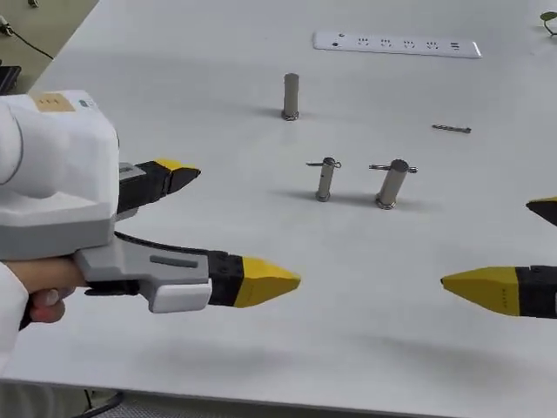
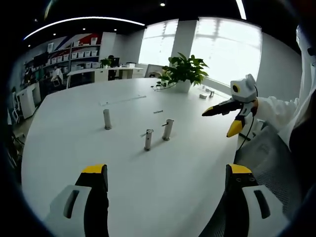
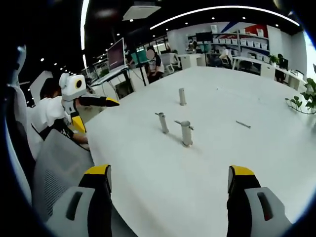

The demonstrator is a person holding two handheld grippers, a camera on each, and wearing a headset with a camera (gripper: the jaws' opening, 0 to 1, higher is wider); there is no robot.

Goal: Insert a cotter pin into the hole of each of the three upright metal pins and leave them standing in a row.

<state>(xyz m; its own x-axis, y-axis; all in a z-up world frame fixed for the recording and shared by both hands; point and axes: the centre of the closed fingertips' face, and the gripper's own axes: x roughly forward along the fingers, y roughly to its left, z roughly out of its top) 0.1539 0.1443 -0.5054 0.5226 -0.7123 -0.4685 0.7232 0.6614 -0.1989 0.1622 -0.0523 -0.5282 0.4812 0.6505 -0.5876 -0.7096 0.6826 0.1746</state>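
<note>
- The left gripper (image 1: 248, 226) comes in from the left edge of the head view. A hand (image 1: 42, 294) is wrapped around its grip, and it hovers low above the near part of the table (image 1: 261, 366).
- It points to the right, across the table, with one yellow-tipped jaw farther from the person and the other nearer.
- Its jaws are spread wide. Nothing is between them and they touch nothing.
- The right gripper (image 1: 486, 244) reaches in from the right edge and points left, so its tips face the left gripper's, well apart from them.
- Its jaws are also spread wide and empty, above bare table.
- Both grippers are on the near side of the metal pins and well clear of them.
- The back pin (image 1: 291, 96) stands upright alone farther up the table, and its top is bare.
- The middle pin (image 1: 325, 179) stands nearer the person, with a cotter pin (image 1: 323, 163) through its top.
- The right-hand pin (image 1: 392, 184) stands just beside the middle pin, with a second cotter pin (image 1: 393, 167) through its top.
- A loose cotter pin (image 1: 452, 129) lies flat on the table, to the right of the back pin and beyond the right-hand pin, touching neither.
- A white power strip (image 1: 396, 43) lies along the far side of the table.
</note>
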